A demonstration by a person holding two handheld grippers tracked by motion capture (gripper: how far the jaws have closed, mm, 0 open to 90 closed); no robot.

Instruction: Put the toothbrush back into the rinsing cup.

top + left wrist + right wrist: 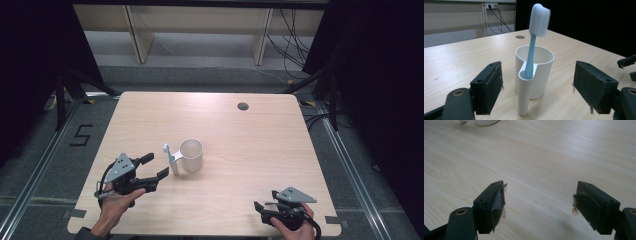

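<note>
Your left gripper (153, 167) stands wide open, holding nothing, beside the toothbrush (533, 47) upright in the cup's (541, 72) side slot, so next withdraw carefully without knocking it.

From above I see the table (240, 130) with a white cup (192, 154) near its middle and a toothbrush (170, 158) upright in the holder on the cup's left side — head up. My left gripper (155, 166) sits just left of the brush, jaws spread and clear of it, nothing between them. My right gripper (261, 208) rests at the near right edge — well apart from the cup, pointing left, its jaws too small to read.
</note>
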